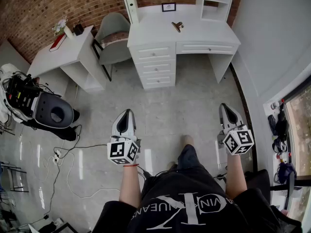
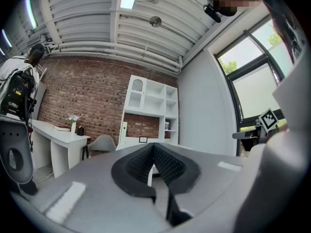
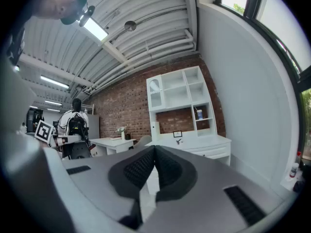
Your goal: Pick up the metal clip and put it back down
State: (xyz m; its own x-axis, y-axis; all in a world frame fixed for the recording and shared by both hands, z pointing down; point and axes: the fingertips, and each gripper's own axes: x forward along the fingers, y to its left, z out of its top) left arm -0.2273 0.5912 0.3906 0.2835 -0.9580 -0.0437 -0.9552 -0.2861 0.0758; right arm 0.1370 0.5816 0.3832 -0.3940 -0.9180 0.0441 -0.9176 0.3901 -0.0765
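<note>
Left gripper [image 1: 127, 112] and right gripper [image 1: 225, 106] are closed, empty, well apart from the metal clip [image 1: 177, 26] on the desk [image 1: 150, 30].

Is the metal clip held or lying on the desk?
On the desk: the metal clip lies there; left gripper and right gripper are shut, empty.

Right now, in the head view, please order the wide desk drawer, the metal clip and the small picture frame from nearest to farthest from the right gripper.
From the right gripper:
1. Wide drawer, lowest in the view, front right.
2. Metal clip, mid desktop.
3. Picture frame, at the desktop's back edge, slightly left.
</note>
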